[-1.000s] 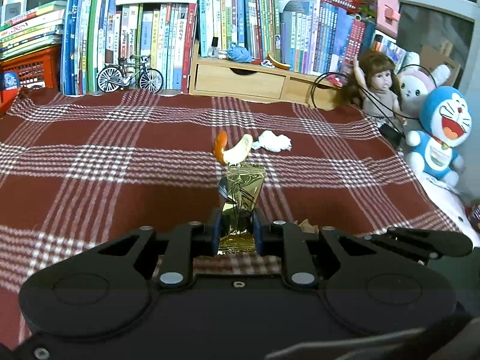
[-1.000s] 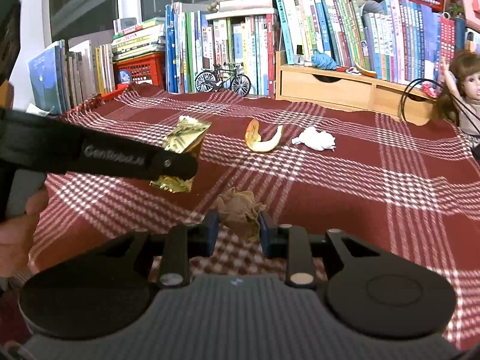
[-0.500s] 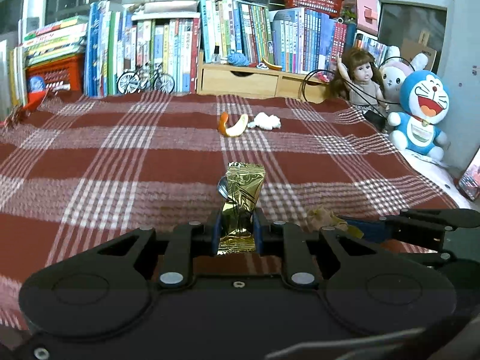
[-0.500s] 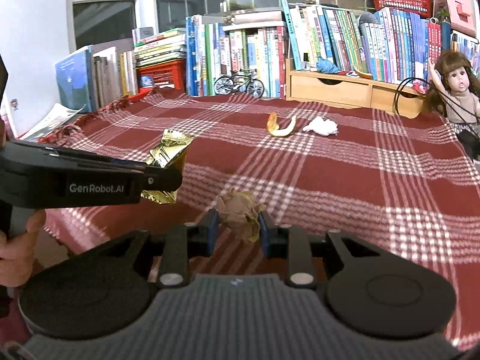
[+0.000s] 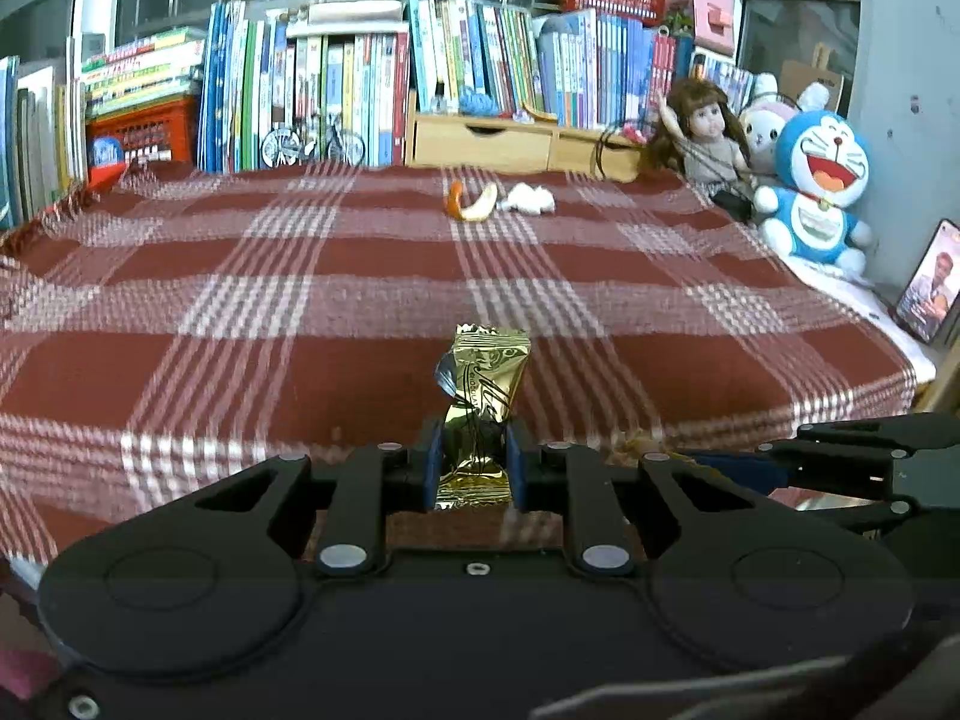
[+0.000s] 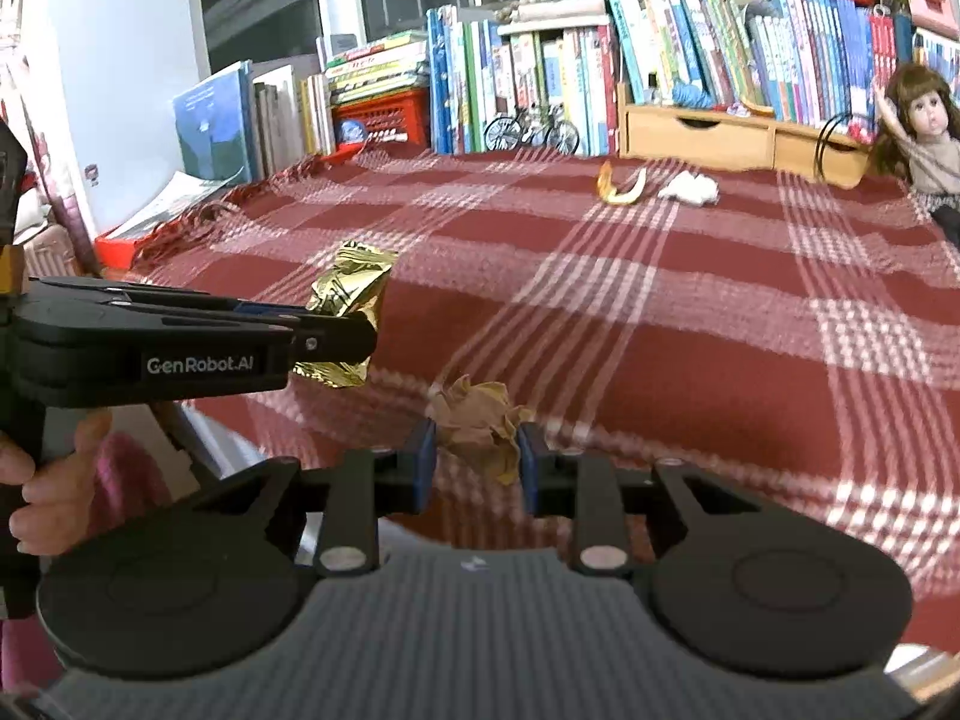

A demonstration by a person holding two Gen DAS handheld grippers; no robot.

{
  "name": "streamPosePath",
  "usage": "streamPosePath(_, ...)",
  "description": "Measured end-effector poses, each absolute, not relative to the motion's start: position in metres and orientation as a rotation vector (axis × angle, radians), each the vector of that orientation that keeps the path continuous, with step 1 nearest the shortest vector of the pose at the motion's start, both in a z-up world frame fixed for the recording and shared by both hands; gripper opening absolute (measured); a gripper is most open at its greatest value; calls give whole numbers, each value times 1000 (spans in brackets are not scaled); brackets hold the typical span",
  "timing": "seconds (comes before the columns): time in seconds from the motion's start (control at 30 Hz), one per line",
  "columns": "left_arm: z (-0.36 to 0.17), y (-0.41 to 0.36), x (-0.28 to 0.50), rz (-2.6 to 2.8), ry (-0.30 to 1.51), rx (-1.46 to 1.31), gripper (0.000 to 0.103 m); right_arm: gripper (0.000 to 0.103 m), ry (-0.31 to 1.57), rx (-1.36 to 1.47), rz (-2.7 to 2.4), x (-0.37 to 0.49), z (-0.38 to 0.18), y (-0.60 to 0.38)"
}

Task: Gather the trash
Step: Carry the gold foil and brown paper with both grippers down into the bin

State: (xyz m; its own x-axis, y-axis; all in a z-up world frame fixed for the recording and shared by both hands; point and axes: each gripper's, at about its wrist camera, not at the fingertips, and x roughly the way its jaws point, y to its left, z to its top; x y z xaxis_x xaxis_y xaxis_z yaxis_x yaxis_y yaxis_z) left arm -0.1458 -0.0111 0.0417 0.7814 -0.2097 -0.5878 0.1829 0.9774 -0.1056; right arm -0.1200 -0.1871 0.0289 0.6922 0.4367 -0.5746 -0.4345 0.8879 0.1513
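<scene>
Hand-held gripper, left [image 5: 474, 462]: its blue pads are clamped on the lower part of a gold foil wrapper [image 5: 483, 396], which stands upright between them and rises clear of the plaid blanket [image 5: 240, 312]. In the right wrist view the same wrapper [image 6: 348, 294] is seen at 9 o'clock, held out at the tip of the left hand-held gripper [image 6: 336, 336], whose handle is gripped by a person's hand [image 6: 48, 498] at the left edge.

Right hand-held gripper [image 6: 474, 462]: its pads are pressed on a crumpled brown paper wad [image 6: 477, 426], which is held between them above the near edge of the blanket [image 6: 660, 360]. In the left wrist view this gripper [image 5: 750, 468] enters from 3 o'clock, with a scrap of the wad [image 5: 636, 441] just visible at its tip.

Two further pieces of trash lie on the far part of the blanket, toward 12 o'clock: a curled orange peel [image 5: 471, 204] and, just beside it on the right, a crumpled white tissue [image 5: 531, 199].

Behind them, a row of books [image 5: 360, 78], a small model bicycle [image 5: 312, 144] and a wooden drawer unit [image 5: 516, 141] are lined up. At 2 o'clock a doll [image 5: 702, 126] and a blue plush toy [image 5: 819, 186] are seated, and a phone [image 5: 927, 282] with a lit screen is propped at 3 o'clock.
</scene>
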Motion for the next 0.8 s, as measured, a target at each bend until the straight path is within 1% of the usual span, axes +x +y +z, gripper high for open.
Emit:
streamPosePath(0.37, -8, -9, -171, -192, 764, -45, 20, 34, 719, 11, 484, -150, -8, -182)
streamPosePath(0.8, -62, -2, -184, -139, 918, -56, 20, 35, 835, 28, 496, -164, -49, -170)
